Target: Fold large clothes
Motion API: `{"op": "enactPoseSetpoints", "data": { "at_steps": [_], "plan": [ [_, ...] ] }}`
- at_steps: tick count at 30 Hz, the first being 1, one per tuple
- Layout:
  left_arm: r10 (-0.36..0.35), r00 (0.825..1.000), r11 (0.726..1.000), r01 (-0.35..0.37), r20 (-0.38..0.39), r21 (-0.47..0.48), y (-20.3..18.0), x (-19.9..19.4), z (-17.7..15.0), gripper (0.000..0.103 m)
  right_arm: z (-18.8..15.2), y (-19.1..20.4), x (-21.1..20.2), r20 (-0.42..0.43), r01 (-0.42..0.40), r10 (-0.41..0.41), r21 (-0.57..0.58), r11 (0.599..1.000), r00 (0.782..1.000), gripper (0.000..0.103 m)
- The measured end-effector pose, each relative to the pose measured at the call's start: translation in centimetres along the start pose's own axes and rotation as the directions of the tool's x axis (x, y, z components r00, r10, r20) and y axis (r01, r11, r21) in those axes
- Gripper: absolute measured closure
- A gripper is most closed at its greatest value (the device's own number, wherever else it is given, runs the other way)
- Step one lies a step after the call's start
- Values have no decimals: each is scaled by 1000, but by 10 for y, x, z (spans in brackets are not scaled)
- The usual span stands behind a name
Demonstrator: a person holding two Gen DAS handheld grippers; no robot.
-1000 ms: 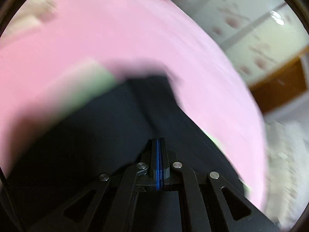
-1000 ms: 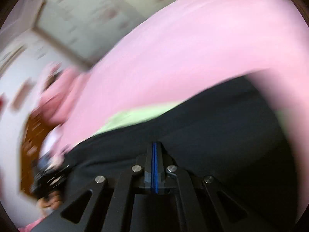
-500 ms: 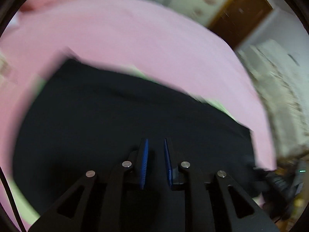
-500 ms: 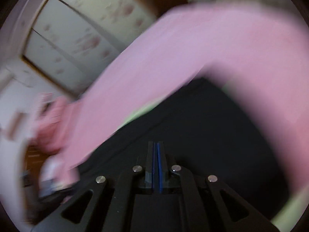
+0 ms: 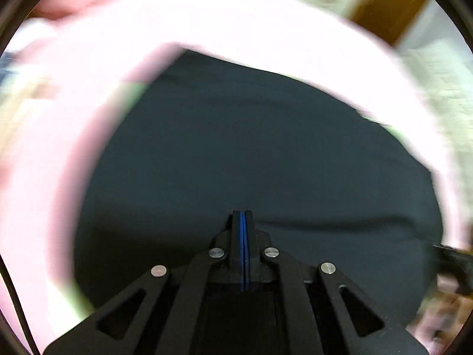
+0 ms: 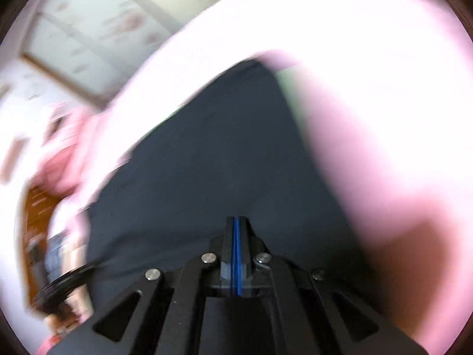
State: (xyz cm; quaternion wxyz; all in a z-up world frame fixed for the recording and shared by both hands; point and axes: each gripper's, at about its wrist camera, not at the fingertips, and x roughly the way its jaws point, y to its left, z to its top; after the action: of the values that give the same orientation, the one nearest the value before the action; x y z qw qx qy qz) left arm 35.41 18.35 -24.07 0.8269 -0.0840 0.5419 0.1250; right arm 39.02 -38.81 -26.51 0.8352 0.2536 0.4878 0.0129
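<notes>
We see the dark garment (image 5: 251, 153) flat on the pink bed (image 5: 266, 23): soft, light, floppy. We'd pinch corners or hem. Left gripper (image 5: 244, 222) and right gripper (image 6: 235, 224) both closed, empty.

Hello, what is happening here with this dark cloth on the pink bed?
A person works with two hand-held grippers over a dark garment spread on a pink bedsheet. The left gripper and the right gripper are both shut, with no cloth seen between the pads. The views are blurred, and nothing shows that either gripper holds the garment.
</notes>
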Motion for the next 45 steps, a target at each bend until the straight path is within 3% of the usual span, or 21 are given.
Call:
{"op": "enactPoseSetpoints", "data": {
  "at_steps": [2,3,5,9,12,14,16,17,19,20,22,23,25,27,28,29,31,34,37,41,45],
  "plan": [
    [140,990,989,-140,-5,-37,35,0,-1,102,9,-16,-16,31,138,-137,-7,990,990,103],
    [139,990,988,-140,-19,-65,43,-1,-1,102,12,-22,-28,67,298,-296,-12,955,953,103],
    [87,996,986,-88,-17,-140,57,-18,-8,102,10,-23,-45,97,363,-364,21,931,926,103],
    [-54,998,990,57,23,-130,29,-60,-34,101,-14,10,-82,235,152,-160,55,987,959,103],
    [-265,964,959,262,-18,-111,-17,-76,-75,100,-53,46,-78,135,-43,45,-12,999,990,103],
    [-388,917,916,372,-91,-153,-75,-67,-94,100,-84,73,-45,-31,-239,241,72,968,970,103],
    [-479,865,868,441,-152,-226,-98,-56,-121,100,-107,90,-21,-139,-311,329,132,941,934,103],
    [-494,853,860,450,-171,-240,-104,-51,-129,100,-117,95,-10,-189,-322,349,159,933,918,103],
    [-458,872,883,424,-173,-200,-115,-49,-144,100,-128,100,8,-312,-350,387,172,921,868,103],
    [-431,888,899,405,-161,-168,-114,-47,-145,100,-133,103,12,-341,-337,367,146,930,865,103],
    [-387,910,919,369,-146,-139,-100,-42,-144,102,-128,79,12,-384,-283,283,58,957,879,103],
    [-402,904,912,381,-147,-152,-94,-39,-143,102,-119,61,9,-381,-271,268,46,961,885,103],
    [-337,932,935,316,-131,-160,-67,-36,-136,102,-102,25,-6,-354,-239,242,53,970,903,103],
    [-219,969,967,200,-113,-158,-37,-36,-129,102,-81,-18,-28,-321,-151,163,61,987,933,103],
    [-104,989,983,86,-104,-165,-16,-38,-127,102,-69,-31,-38,-296,-69,78,42,997,952,103],
    [-51,994,983,31,-101,-183,-1,-38,-125,102,-58,-48,-51,-263,-2,9,28,1000,965,103],
    [63,989,968,-94,-133,-235,33,-33,-123,98,-39,-73,-72,-216,90,-78,47,995,973,103],
    [202,957,941,-249,-208,-230,55,-24,-128,97,-26,-89,-83,-195,149,-128,98,984,972,103],
    [158,968,937,-210,-197,-280,62,-25,-139,97,-20,-70,-91,-128,307,-297,66,949,946,103],
    [191,965,946,-230,-181,-227,81,-16,-139,98,-17,-27,-87,-79,141,-136,56,988,988,103],
    [202,965,946,-236,-167,-224,64,-2,-147,98,-23,28,-59,-132,-1,-6,-52,999,991,103]
  ]
}}
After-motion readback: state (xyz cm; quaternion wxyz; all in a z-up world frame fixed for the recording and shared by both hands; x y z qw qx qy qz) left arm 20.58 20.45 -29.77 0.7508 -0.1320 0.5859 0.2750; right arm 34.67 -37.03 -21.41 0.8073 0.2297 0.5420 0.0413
